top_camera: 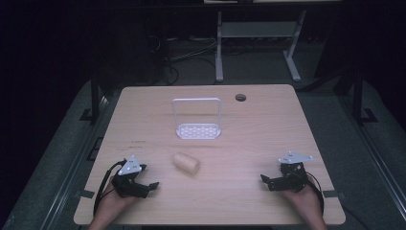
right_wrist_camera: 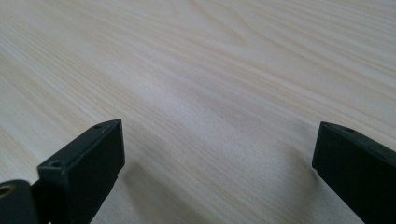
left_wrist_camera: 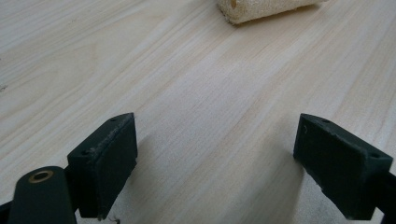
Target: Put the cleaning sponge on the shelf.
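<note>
Pale wood table (top_camera: pixel 249 143) under a dark room; floor and a desk frame lie beyond its far edge. Left gripper (top_camera: pixel 149 186) rests near the front left corner, jaws spread, nothing between them. Roll (top_camera: pixel 186 163), a beige cylinder on its side, lies ahead of those jaws and slightly right, near but apart. Right gripper (top_camera: pixel 265 181) rests near the front right corner, jaws spread over bare wood. White rack (top_camera: pixel 197 130) stands beyond the roll.

Wooden table (top_camera: pixel 249 143) bears a loofah roll (top_camera: pixel 186 163) (lying sideways) and white rack (top_camera: pixel 197 120)
</note>
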Action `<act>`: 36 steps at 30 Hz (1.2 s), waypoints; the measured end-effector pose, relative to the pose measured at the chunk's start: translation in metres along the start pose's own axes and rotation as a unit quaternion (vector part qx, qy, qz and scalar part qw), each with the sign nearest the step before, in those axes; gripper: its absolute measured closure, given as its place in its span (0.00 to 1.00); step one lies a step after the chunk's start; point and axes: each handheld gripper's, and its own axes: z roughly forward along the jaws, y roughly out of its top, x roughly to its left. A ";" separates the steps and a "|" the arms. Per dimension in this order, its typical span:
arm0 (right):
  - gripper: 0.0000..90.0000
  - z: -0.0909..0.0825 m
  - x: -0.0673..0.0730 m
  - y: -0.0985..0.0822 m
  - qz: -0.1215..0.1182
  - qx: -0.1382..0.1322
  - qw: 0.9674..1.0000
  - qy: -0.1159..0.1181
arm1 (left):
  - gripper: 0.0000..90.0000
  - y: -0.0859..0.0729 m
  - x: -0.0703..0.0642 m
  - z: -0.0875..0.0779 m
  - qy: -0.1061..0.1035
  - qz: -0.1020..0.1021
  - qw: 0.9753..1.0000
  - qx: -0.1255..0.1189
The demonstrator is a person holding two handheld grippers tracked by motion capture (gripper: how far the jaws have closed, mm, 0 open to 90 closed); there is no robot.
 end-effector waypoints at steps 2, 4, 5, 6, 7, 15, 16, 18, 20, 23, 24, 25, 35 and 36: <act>0.02 -0.002 0.002 0.002 0.002 -0.003 1.000 0.006 | 0.15 0.000 0.000 0.000 0.000 0.000 1.000 0.000; 0.02 -0.004 0.004 0.007 0.000 -0.006 1.000 0.010 | 0.14 0.000 0.000 0.000 0.000 -0.001 1.000 0.000; 0.02 -0.004 0.005 0.008 0.000 -0.007 1.000 0.012 | 0.15 0.000 0.000 0.000 0.000 0.000 1.000 0.000; 0.02 -0.005 0.006 0.010 0.000 -0.010 1.000 0.016 | 0.15 0.000 0.000 0.000 0.000 0.000 1.000 0.000; 0.02 -0.006 0.007 0.013 -0.001 -0.012 1.000 0.020 | 0.15 0.000 0.000 0.000 0.000 0.000 1.000 0.000; 0.02 -0.004 0.013 0.023 -0.015 -0.014 0.999 0.031 | 0.15 0.000 0.000 0.000 0.000 0.000 1.000 0.000; 0.02 -0.003 0.014 0.024 -0.015 -0.012 0.999 0.033 | 0.15 0.000 0.000 0.000 0.000 0.000 1.000 0.000; 0.02 -0.003 0.016 0.025 -0.020 -0.012 0.999 0.036 | 0.15 0.000 0.000 0.000 0.000 0.000 1.000 0.000; 0.02 -0.003 0.018 0.027 -0.020 -0.013 0.999 0.038 | 0.15 0.000 0.000 0.000 0.000 0.000 1.000 0.000; 0.02 -0.002 0.021 0.032 -0.022 -0.014 0.999 0.043 | 0.15 0.000 0.000 0.000 0.000 0.000 1.000 0.000; 0.02 -0.001 0.023 0.034 -0.023 -0.015 0.998 0.047 | 0.15 0.000 0.000 0.000 0.000 0.000 1.000 0.000; 0.02 0.000 0.024 0.036 -0.026 -0.017 0.998 0.049 | 0.15 0.000 0.000 0.000 0.000 -0.001 1.000 0.000; 0.02 0.010 0.036 0.052 -0.049 -0.010 0.997 0.062 | 0.15 0.000 0.000 0.000 0.000 -0.001 1.000 0.000; 0.02 0.011 0.037 0.054 -0.051 -0.011 0.997 0.066 | 0.15 0.000 0.000 0.000 0.000 -0.001 1.000 0.000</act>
